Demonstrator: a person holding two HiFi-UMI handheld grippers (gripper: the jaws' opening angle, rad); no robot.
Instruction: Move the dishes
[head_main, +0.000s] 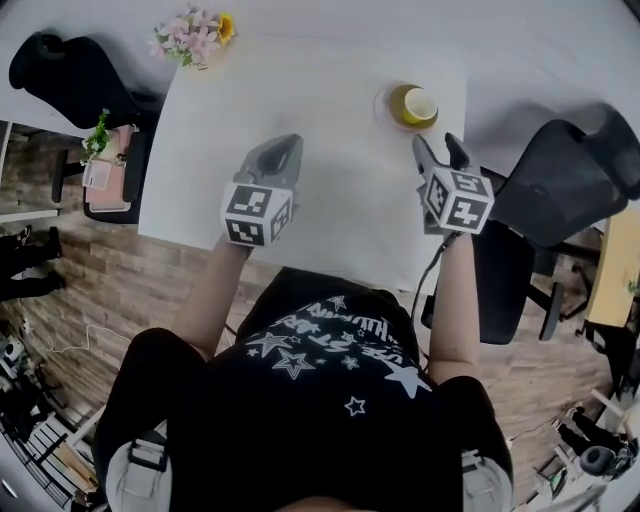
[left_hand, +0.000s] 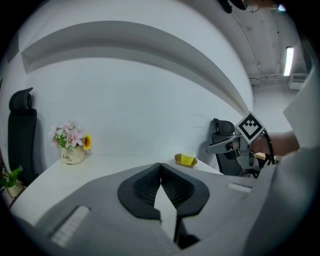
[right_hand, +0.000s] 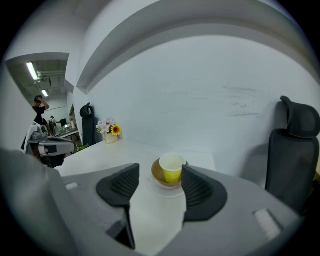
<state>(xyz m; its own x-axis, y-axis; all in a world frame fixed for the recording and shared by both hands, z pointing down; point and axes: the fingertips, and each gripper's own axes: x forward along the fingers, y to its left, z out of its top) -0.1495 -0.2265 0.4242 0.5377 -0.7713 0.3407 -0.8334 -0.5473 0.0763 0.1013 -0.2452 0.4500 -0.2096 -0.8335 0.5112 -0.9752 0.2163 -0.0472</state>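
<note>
A yellow cup (head_main: 418, 105) stands in a brown bowl (head_main: 399, 98) on a pale plate (head_main: 382, 108) near the far right corner of the white table (head_main: 330, 210). My right gripper (head_main: 441, 152) is just short of this stack and open; in the right gripper view the cup (right_hand: 173, 168) and bowl (right_hand: 160, 178) show beyond its spread jaws, with nothing between them. My left gripper (head_main: 283, 154) hovers over the table's middle, shut and empty, its pads meeting at the tips (left_hand: 161, 168). The left gripper view shows the cup (left_hand: 188, 158) far off and the right gripper (left_hand: 220, 146) beside it.
A small pot of flowers (head_main: 193, 35) sits at the table's far left corner. A black chair (head_main: 570, 180) stands close to the table's right edge, another black chair (head_main: 75, 75) at the left. The person's body is against the table's near edge.
</note>
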